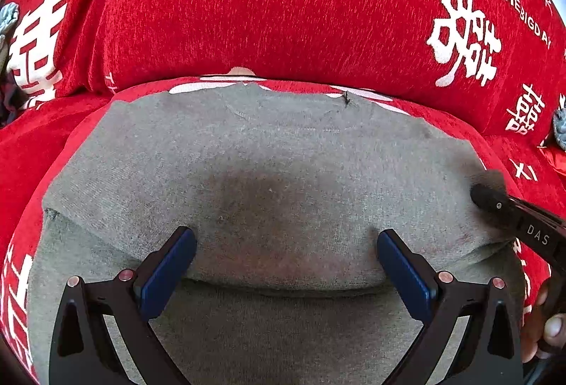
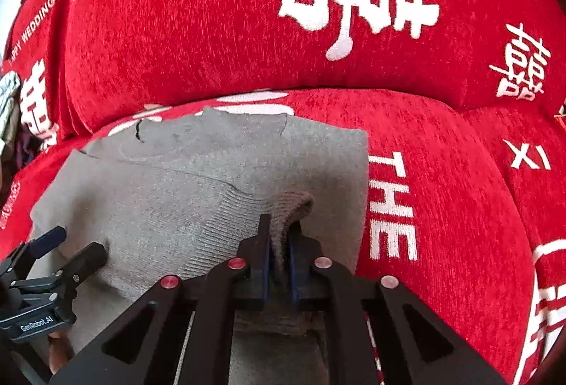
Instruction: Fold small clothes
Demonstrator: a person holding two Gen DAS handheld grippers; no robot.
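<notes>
A small grey knitted garment (image 1: 269, 169) lies flat on a red sofa seat, its near part folded over onto itself. My left gripper (image 1: 286, 256) is open, its blue-padded fingers spread above the fold's near edge. My right gripper (image 2: 279, 243) is shut on the garment's ribbed edge (image 2: 290, 208), which bunches up between its pads. The garment (image 2: 169, 194) also fills the left of the right wrist view. The right gripper shows at the right edge of the left wrist view (image 1: 495, 201); the left gripper shows at lower left of the right wrist view (image 2: 67, 250).
The red sofa seat (image 2: 442, 208) carries white lettering. A red back cushion (image 1: 283, 3) rises right behind the garment. Grey-blue objects sit at the far left (image 1: 9, 17) and far right (image 1: 560, 130) edges.
</notes>
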